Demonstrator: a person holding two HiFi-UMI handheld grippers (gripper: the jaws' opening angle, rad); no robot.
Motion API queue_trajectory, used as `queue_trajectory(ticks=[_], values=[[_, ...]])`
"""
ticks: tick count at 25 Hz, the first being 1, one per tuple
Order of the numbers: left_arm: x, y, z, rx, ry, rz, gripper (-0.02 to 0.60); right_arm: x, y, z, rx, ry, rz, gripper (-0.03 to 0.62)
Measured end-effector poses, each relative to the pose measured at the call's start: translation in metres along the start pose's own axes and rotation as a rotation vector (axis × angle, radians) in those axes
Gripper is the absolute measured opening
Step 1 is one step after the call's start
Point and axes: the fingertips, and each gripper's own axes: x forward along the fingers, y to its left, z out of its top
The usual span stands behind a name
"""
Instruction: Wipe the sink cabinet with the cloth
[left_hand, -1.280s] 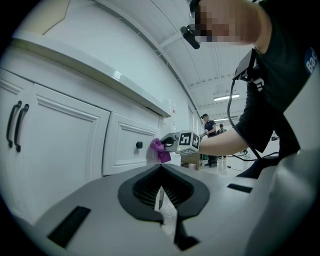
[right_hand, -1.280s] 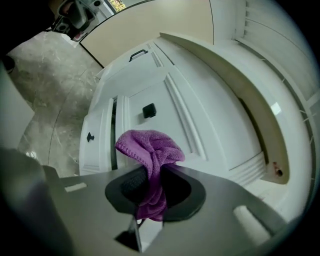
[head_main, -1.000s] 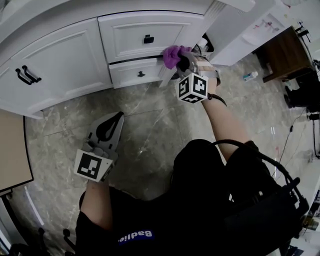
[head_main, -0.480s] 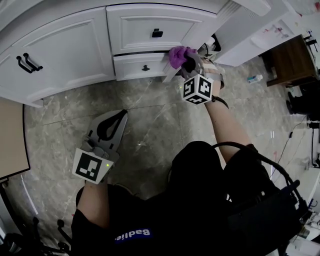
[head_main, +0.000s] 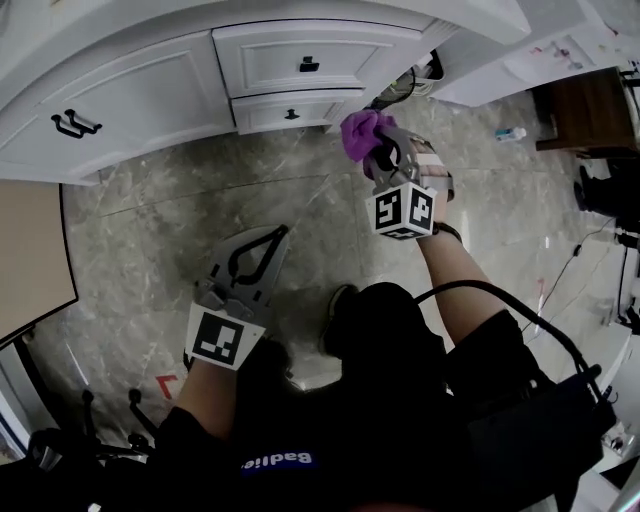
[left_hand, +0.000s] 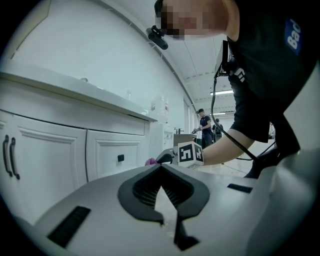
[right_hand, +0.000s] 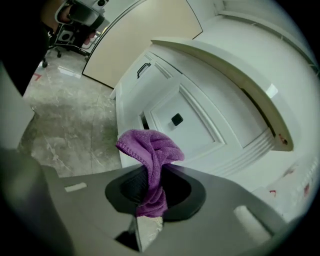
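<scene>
The purple cloth (head_main: 357, 130) is bunched and pinched between the jaws of the right gripper (head_main: 371, 146), just in front of the cabinet (head_main: 150, 90) near its lower drawer (head_main: 290, 112); I cannot tell whether it touches. The left gripper (head_main: 278, 235) hangs over the floor (head_main: 140, 220), jaws closed on nothing.

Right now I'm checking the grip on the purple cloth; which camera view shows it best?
The right gripper view: the purple cloth sits centre frame, pinched in the jaws of the right hand-held gripper, bunched above them. The head view shows a small purple bundle at that gripper's tip; the left gripper view, a distant purple sliver.
</scene>
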Motion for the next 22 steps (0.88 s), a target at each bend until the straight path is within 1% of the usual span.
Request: queue_trajectory(ticks=[5,6,9,10,14,18,19,22], values=[[-0.019,-0.029,0.088,-0.062,0.033,-0.049,0.0,-0.078,-0.012,0.036,0.095,-0.002,0.108,0.057],[-0.024,-0.034,0.107,-0.084,0.042,-0.051,0.0,-0.095,-0.017,0.044,0.113,-0.002,0.125,0.057],[-0.046,-0.036,0.165,-0.235,0.073,-0.018,0.0,-0.143,-0.038,0.079,0.184,-0.007,0.156,0.057],[-0.054,-0.031,0.187,-0.257,0.072,-0.008,0.0,-0.157,-0.047,0.094,0.2,-0.014,0.163,0.057],[-0.083,-0.029,0.275,-0.285,0.048,-0.001,0.0,-0.226,-0.083,0.147,0.233,-0.049,0.206,0.057],[-0.109,-0.045,0.343,-0.258,0.086,-0.015,0.0,-0.298,-0.121,0.197,0.245,-0.114,0.229,0.057],[-0.114,-0.048,0.358,-0.258,0.082,-0.013,0.0,-0.314,-0.129,0.208,0.25,-0.133,0.234,0.057],[-0.126,-0.058,0.4,-0.281,0.026,0.01,0.0,-0.36,-0.148,0.234,0.247,-0.182,0.254,0.057]])
